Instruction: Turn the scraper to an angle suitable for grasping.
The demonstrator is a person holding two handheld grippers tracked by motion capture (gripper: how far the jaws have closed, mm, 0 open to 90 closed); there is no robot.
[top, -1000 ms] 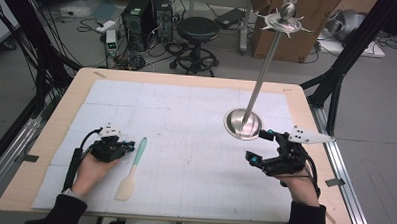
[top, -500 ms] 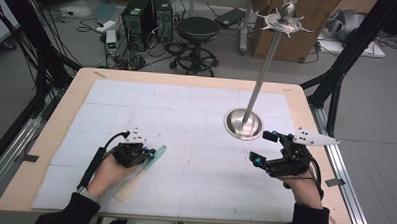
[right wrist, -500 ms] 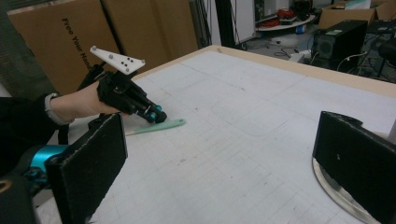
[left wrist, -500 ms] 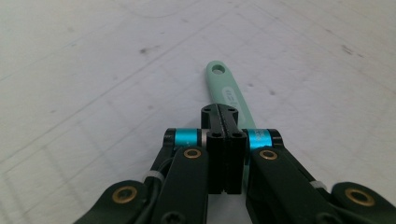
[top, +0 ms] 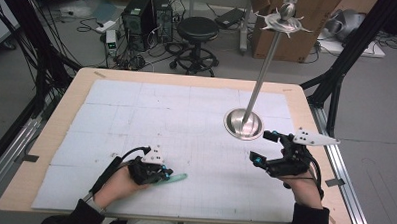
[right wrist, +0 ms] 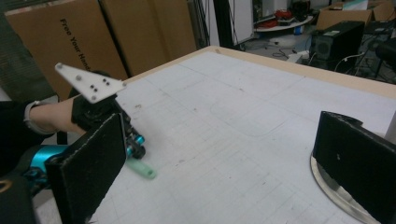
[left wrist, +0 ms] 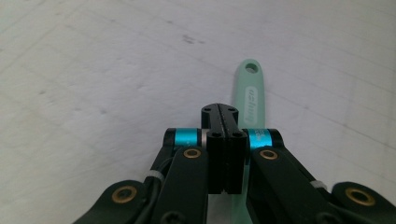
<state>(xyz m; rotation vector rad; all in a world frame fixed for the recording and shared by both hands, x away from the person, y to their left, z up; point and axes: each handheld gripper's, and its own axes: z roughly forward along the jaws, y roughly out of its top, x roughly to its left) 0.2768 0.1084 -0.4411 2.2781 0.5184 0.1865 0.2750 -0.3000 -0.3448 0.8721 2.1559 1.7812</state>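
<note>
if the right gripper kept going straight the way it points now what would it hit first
Probably nothing close: the right gripper points left across the bare white table mat. Farther on lies the mint-green plastic spatula under the left gripper, though depth is unclear.

From my seat, the left gripper [top: 165,175] covers most of the green spatula [top: 176,178] in the high view; just the handle end pokes out, and its blade is hidden under my hand. In the left gripper view the closed jaws hide the handle's lower stretch, and its printed lettering is too blurred to read. The right gripper view cuts the stand's round metal base [right wrist: 334,192] at the bottom-right corner.
</note>
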